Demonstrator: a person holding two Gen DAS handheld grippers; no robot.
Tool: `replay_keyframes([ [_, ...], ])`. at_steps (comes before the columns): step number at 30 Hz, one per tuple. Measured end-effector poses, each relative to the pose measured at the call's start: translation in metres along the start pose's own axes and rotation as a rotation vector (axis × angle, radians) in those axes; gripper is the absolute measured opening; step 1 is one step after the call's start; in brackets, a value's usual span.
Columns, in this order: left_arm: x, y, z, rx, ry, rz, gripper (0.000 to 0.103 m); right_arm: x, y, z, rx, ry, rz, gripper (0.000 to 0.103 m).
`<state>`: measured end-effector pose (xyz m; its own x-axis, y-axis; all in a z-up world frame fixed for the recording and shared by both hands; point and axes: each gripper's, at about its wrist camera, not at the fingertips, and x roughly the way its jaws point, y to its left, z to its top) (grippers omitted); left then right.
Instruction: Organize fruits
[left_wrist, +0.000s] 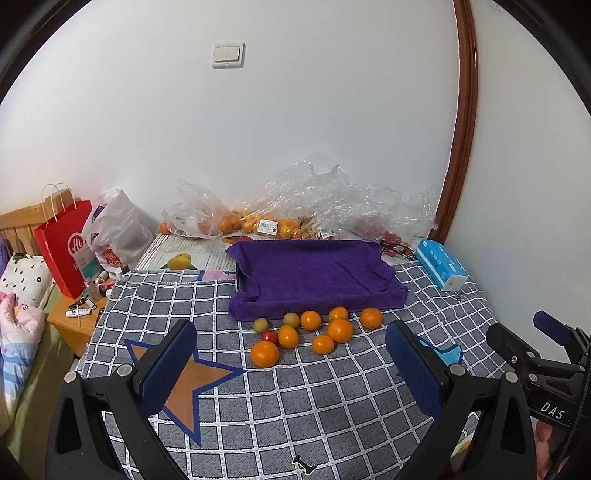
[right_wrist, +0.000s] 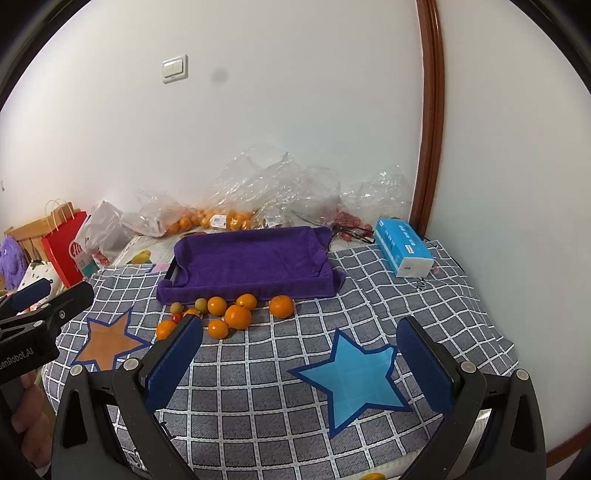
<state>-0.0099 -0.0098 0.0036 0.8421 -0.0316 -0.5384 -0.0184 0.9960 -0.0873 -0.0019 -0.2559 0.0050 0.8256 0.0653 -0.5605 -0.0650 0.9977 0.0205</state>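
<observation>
Hovering, both grippers spread wide and empty; fruits ahead of the left gripper, touching the tray.
Your right gripper: packed oranges roll if you nudge one.

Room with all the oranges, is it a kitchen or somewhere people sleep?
Probably a bedroom: a wooden headboard with pillows on the left, a nightstand, and loose oranges lying on a checked blanket.
</observation>
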Motion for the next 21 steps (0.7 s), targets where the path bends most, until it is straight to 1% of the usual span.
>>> replay_keyframes([
  [8, 0.001, 0.000, 0.002, -0.003, 0.000, 0.003, 0.102, 0.005, 0.004, 0.000, -0.008, 0.004, 0.014, 0.103],
  [12, 0.009, 0.000, 0.008, 0.000, 0.009, 0.002, 0.103, 0.015, 0.006, 0.000, -0.011, 0.012, 0.032, 0.103],
  [17, 0.024, 0.001, 0.016, 0.000, 0.021, 0.009, 0.103, 0.030, 0.008, 0.002, -0.017, 0.017, 0.029, 0.103],
  [21, 0.036, 0.003, 0.019, 0.009, 0.032, 0.022, 0.102, 0.046, 0.004, 0.005, 0.019, 0.022, 0.048, 0.103],
])
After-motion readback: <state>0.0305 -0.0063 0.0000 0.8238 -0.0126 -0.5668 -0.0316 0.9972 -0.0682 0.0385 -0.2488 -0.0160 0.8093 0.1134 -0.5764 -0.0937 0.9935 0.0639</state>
